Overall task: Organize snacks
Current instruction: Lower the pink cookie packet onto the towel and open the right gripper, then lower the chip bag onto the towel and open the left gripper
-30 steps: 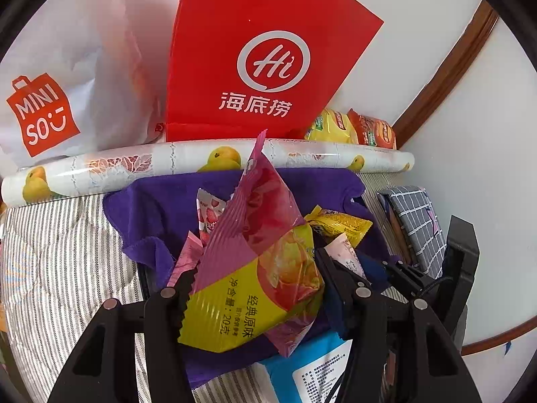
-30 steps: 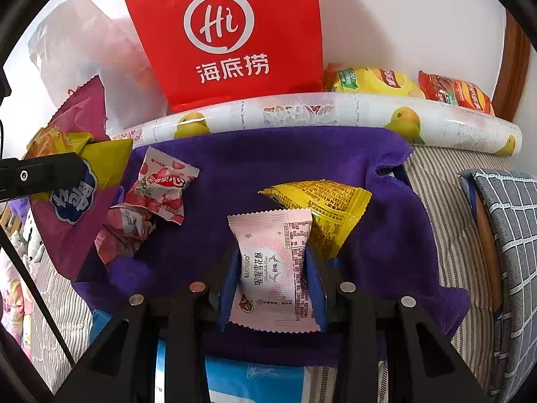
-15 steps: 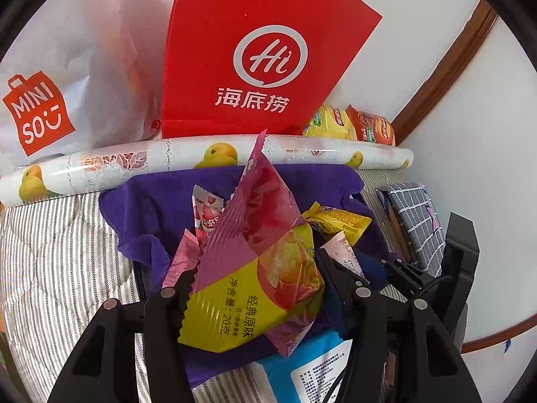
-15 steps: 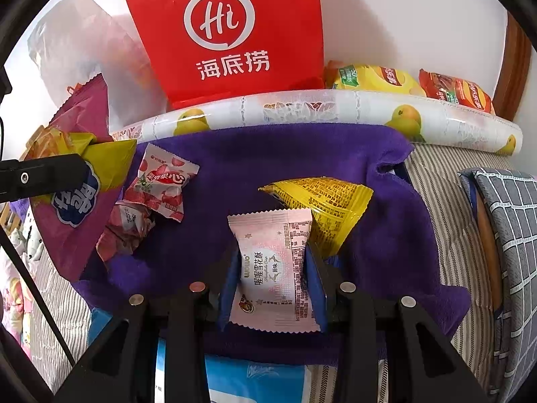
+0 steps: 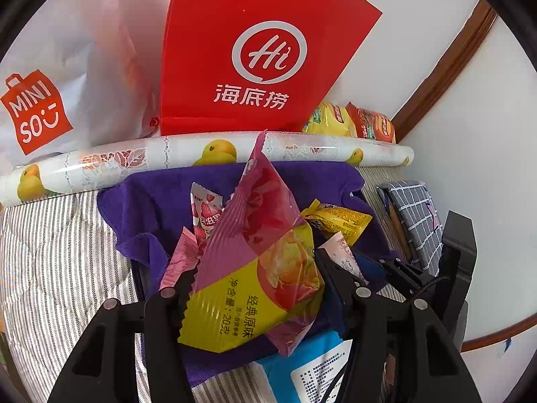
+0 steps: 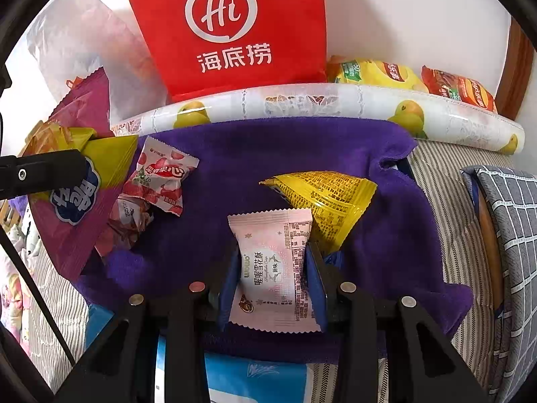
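My left gripper (image 5: 255, 282) is shut on a magenta and yellow chip bag (image 5: 255, 262), held above the purple towel (image 5: 161, 198). That chip bag also shows at the left of the right wrist view (image 6: 80, 181). My right gripper (image 6: 272, 268) is shut on a pale pink snack packet (image 6: 272, 265) just over the purple towel (image 6: 268, 147). A yellow snack packet (image 6: 325, 201) lies on the towel right behind it. A red and white strawberry candy packet (image 6: 164, 178) and a crumpled pink packet (image 6: 127, 221) lie at the towel's left.
A red Hi paper bag (image 6: 231, 30) and a white Miniso bag (image 5: 50, 77) stand against the wall behind a fruit-printed roll (image 6: 335, 104). Yellow and red chip bags (image 6: 409, 80) lie behind the roll. A blue package (image 6: 255, 379) lies below the towel, a grey checked cushion (image 6: 510, 235) at right.
The left gripper with the chip bag has drifted slightly toward the towel. The right gripper holds the pink packet in the same place.
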The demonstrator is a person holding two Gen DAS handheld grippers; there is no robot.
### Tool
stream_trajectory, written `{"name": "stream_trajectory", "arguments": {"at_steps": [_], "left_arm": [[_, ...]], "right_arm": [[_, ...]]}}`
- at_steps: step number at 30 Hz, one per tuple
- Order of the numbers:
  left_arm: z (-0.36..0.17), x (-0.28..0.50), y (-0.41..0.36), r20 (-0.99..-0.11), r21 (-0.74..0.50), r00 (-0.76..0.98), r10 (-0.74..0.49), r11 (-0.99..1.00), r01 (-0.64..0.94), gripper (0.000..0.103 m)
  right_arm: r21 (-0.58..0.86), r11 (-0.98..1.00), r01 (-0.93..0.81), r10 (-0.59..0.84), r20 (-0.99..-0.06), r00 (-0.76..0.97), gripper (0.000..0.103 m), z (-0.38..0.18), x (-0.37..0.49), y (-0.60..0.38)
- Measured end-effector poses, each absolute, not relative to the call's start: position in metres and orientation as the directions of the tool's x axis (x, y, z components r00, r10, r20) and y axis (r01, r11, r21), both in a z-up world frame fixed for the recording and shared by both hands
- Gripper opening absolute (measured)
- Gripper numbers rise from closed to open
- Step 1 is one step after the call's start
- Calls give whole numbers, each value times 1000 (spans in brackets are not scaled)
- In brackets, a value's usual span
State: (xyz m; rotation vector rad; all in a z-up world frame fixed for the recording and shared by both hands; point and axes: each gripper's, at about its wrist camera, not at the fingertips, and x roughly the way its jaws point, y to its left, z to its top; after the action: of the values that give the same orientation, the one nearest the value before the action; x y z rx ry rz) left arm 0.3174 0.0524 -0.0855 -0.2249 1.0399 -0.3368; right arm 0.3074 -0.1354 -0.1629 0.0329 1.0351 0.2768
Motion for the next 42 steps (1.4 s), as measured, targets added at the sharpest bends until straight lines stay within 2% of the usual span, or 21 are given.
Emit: {"name": "stream_trajectory", "arguments": {"at_steps": [7, 11, 20, 28, 42], "left_arm": [[-90, 316, 51, -806, -341, 453, -380, 925, 169, 56], [-92, 317, 52, -806, -354, 443, -392, 920, 168, 56], [-100, 323, 47, -818, -363, 413, -401, 916, 169, 56], [-116, 328, 39, -848, -347, 367, -383, 924, 162, 56], [-127, 328, 19, -897, -226, 348, -274, 959, 172, 56]], "right_arm": [[162, 964, -212, 246, -846, 473, 40, -164, 307, -136], [169, 961, -218, 256, -841, 476, 48, -162, 306, -135], [171, 950, -262, 291, -791, 538, 54, -140, 295, -135], [195, 952, -235, 295, -782, 548, 54, -136, 297, -146], [200, 954, -223, 294, -774, 561, 54, -133, 296, -152]]}}
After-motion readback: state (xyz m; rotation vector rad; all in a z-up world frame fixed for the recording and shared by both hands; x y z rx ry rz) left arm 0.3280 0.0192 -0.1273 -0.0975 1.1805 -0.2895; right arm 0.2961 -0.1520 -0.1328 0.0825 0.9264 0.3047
